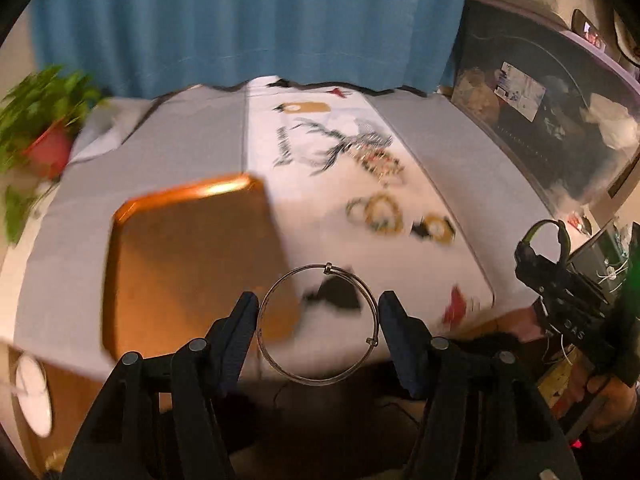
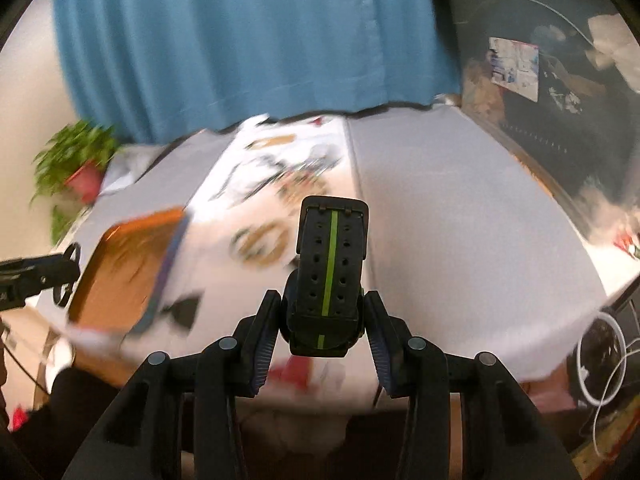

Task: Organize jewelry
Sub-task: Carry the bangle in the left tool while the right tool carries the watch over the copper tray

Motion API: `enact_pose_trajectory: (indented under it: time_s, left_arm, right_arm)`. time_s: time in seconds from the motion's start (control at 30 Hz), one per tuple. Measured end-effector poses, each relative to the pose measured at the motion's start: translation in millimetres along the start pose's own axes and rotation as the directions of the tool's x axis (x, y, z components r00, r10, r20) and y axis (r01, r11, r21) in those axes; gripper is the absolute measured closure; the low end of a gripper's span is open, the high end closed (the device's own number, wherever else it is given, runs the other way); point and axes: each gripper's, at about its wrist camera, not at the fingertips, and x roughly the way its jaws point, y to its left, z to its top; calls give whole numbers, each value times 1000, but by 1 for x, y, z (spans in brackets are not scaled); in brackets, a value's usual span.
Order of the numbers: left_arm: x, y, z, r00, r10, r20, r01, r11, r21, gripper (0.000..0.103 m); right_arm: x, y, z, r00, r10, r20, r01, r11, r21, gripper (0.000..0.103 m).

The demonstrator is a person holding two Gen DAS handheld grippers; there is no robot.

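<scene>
**Both claws loaded above the jewelry table**

A blue curtain [image 1: 248,20] hangs behind a table [image 1: 432,148] draped in grey and white cloth with a printed deer design. On its left side lies an orange tray [image 1: 184,264], its surface bare, and past that, at the far left edge, a potted green plant [image 1: 44,120] in a red pot. Several gold-coloured bangles [image 1: 376,210] lie scattered on the white middle strip, to the right of the tray, though they are blurred.

The right gripper [image 2: 320,320] is clenched on a black watch [image 2: 328,272] with a green stripe down its strap, the strap standing up from between the fingers, above the table's near edge. The left gripper [image 1: 318,320] grasps a thin silver bangle [image 1: 316,324] across its width, both pads touching its rim, holding it in the air over the tray's near right corner.
</scene>
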Motion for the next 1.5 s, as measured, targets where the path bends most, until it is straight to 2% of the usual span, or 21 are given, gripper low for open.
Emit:
enact_pose_trajectory:
  time_s: [0.07,0.2,0.5,0.97,1.5]
  left_arm:
    - [-19,8,-29,1000,1,-4,-1,1000,-26,45]
    - [-45,20,-64,999,40,14,-39,997,-61,45]
    - [-74,25,-103,994,70,79,-65,996,-58,45]
    - [-79,32,-114,995,50,84,-44,996,-73,45]
    - [-74,49,-105,992,82,96,-72,992,-100,45]
  right_arm:
    - [-18,15,-21,1000,20,-13,-21,999,-26,60]
    - [-45,42,-51,998,61,-33,-63,996,-63,60]
    - [-81,88,-79,993,107,-42,-112,983,-148,60]
    - [-84,108,-87,990,117,-83,-131,972,-195,59]
    - [-66,119,-78,989,102,-106,-124,965,-230,59]
